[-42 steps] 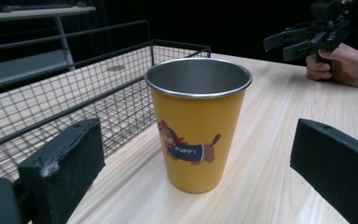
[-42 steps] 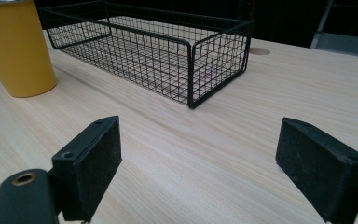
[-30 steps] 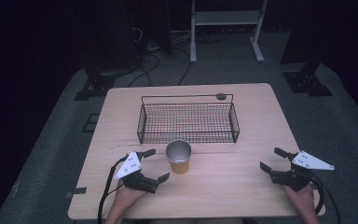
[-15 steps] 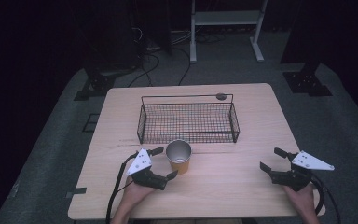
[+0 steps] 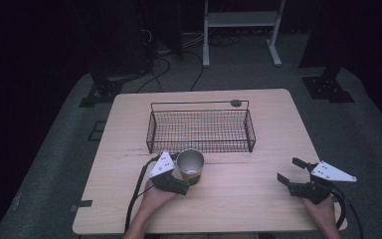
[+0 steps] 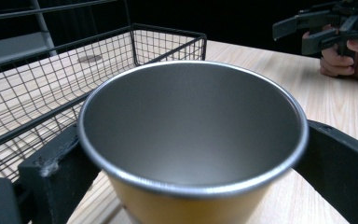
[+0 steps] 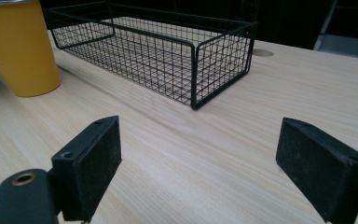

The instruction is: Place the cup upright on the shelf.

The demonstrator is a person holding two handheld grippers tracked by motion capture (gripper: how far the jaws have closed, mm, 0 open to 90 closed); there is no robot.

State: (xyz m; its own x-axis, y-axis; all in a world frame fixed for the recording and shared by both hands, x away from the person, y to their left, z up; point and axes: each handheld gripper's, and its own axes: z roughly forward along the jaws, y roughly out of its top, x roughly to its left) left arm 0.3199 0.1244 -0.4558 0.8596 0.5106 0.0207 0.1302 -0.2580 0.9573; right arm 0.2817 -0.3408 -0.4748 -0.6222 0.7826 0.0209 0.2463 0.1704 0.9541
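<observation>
A light wooden table (image 5: pixel 258 209) is standing on grey carpeted floor (image 5: pixel 64 164), and everything beyond the carpet is fading into darkness. Behind the table's far edge, a white metal frame (image 5: pixel 241 22) is rising on two legs, with black cables (image 5: pixel 179 64) lying across the floor to its left. Black stand bases are sitting on the carpet off the table's far corners, one at the far left (image 5: pixel 99 92) and one at the far right (image 5: pixel 328 89).
</observation>
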